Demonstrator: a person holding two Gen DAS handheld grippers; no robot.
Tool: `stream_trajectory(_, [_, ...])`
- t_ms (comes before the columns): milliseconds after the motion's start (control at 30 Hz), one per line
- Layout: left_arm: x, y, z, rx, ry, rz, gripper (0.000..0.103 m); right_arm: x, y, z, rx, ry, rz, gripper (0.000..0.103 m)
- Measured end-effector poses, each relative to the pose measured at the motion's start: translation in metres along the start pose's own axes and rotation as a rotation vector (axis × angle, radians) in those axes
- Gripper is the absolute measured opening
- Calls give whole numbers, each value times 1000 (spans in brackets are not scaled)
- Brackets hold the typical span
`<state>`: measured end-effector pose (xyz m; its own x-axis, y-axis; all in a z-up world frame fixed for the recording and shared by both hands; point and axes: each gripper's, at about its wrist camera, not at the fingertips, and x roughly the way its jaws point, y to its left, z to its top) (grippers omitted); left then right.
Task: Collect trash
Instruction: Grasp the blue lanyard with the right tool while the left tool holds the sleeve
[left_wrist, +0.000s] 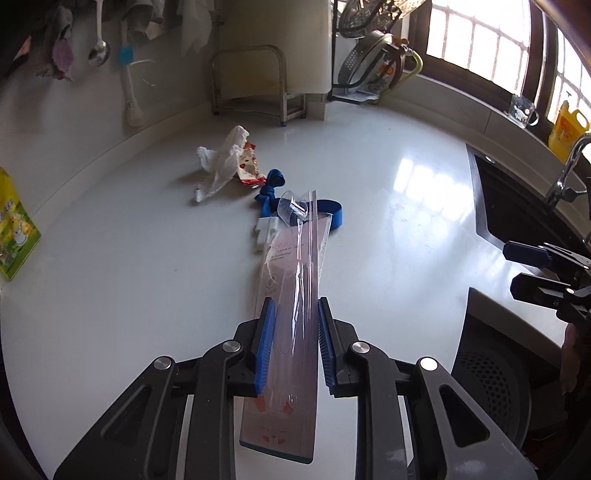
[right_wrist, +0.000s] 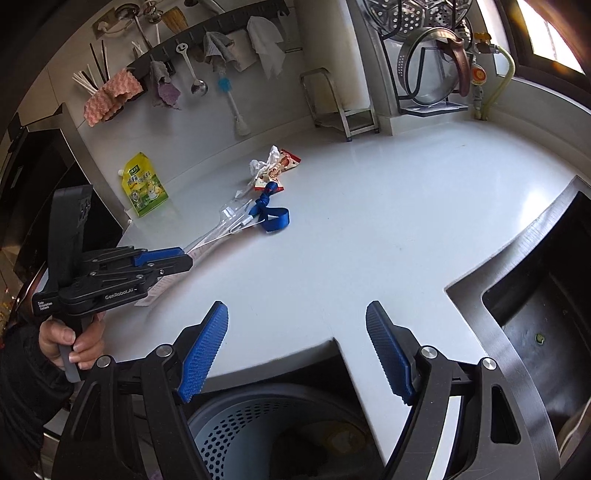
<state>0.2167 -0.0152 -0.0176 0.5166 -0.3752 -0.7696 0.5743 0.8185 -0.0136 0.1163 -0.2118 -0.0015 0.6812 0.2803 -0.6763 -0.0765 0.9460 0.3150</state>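
The left gripper (left_wrist: 295, 317) has its jaws closed on a long clear plastic toothbrush package (left_wrist: 291, 295). The jaws pinch it near the middle of its length. The far end of the package sticks out over the white surface (left_wrist: 369, 184), and the near end hangs back past the jaws.

The right gripper (right_wrist: 297, 332) holds nothing. Its jaws are wide open. It hovers over the edge of the surface, above a gray bin with holes in it (right_wrist: 258, 424). The bin sits below a cut-out in the surface, next to the dark sink (right_wrist: 535, 332).

More trash lies on the surface farther back. There is a crumpled white tissue (left_wrist: 221, 162), and a red snack wrapper (left_wrist: 251, 168) touching it. Near them are a blue strap (left_wrist: 275, 192) tied in a knot and a small white plastic piece (left_wrist: 266, 229) just beside the strap.

I think the next job is to carry the package to the bin and drop it in.

Things could go wrong here. The package is smooth and bendy, so it could slide out of the jaws if they tip it too fast. It is also long, so one end could bump the rim of the bin or the edge of the surface and get knocked loose. Its far end is close to the strap, so a swing could push the strap or the white piece around. If it is let go too soon, it could land on the surface and not in the bin.
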Motion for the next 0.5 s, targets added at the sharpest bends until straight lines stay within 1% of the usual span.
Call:
stream_trajectory(67, [-8, 7, -3, -46, -18, 32, 22, 10, 5, 7, -14, 8, 3, 74])
stream_trajectory(167, [-19, 15, -9, -90, -50, 139, 21, 30, 11, 19, -28, 26, 8, 74])
stream_trajectory(233, [-26, 19, -15, -111, -75, 193, 21, 44, 18, 28, -44, 37, 9, 74])
stream_trajectory(367, [-33, 33, -25, -174, -105, 246, 21, 72, 37, 48, -81, 53, 15, 74])
stream_trajectory(500, [-39, 39, -28, -198, -142, 319, 21, 103, 53, 71, -107, 72, -2, 74])
